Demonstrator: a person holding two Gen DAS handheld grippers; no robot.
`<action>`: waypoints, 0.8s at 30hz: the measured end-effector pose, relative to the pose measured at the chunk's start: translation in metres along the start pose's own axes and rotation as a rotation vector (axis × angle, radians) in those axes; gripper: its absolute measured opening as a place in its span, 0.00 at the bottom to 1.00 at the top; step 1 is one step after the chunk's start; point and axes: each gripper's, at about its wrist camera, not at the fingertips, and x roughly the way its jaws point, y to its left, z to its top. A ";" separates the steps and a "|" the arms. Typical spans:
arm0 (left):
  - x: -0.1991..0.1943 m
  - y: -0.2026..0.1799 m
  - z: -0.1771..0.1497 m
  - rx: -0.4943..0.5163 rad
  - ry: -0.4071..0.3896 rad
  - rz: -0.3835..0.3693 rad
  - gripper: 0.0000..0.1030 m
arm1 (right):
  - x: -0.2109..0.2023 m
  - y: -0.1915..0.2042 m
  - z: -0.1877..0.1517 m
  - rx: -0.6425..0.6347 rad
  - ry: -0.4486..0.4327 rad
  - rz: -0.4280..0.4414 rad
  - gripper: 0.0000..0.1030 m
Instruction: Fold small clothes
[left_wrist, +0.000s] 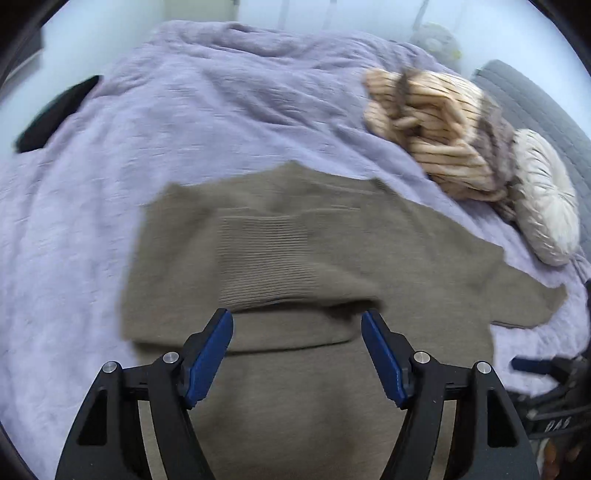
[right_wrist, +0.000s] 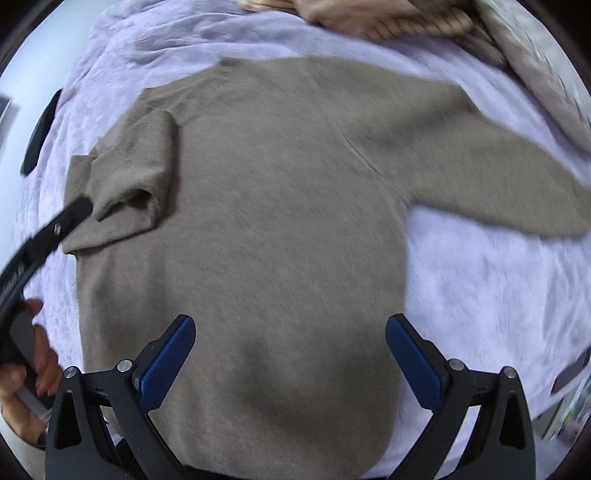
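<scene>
A taupe knit sweater (right_wrist: 280, 206) lies flat on a lilac bedspread (right_wrist: 480, 295). Its left sleeve (right_wrist: 136, 173) is folded in over the body; its right sleeve (right_wrist: 498, 166) stretches out to the right. The sweater also fills the left wrist view (left_wrist: 295, 266), with the folded sleeve's ribbed cuff just ahead of my left gripper (left_wrist: 297, 325), which is open and empty above it. My right gripper (right_wrist: 290, 336) is open and empty over the sweater's lower body. One finger of the left gripper (right_wrist: 70, 218) shows in the right wrist view at the folded sleeve.
A heap of beige striped clothes (left_wrist: 443, 129) and a round cream cushion (left_wrist: 546, 195) lie at the bed's far right. A dark object (left_wrist: 51, 114) lies at the bed's left edge. The right gripper's finger (left_wrist: 532, 365) shows at the right edge.
</scene>
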 end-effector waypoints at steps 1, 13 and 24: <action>-0.005 0.015 -0.004 -0.023 -0.006 0.042 0.70 | -0.001 0.015 0.009 -0.063 -0.027 -0.011 1.00; 0.043 0.103 -0.034 -0.091 0.127 0.296 0.70 | 0.046 0.178 0.062 -0.730 -0.255 -0.228 0.91; 0.067 0.102 -0.018 -0.185 0.109 0.303 0.70 | 0.022 0.109 0.110 -0.359 -0.314 -0.009 0.12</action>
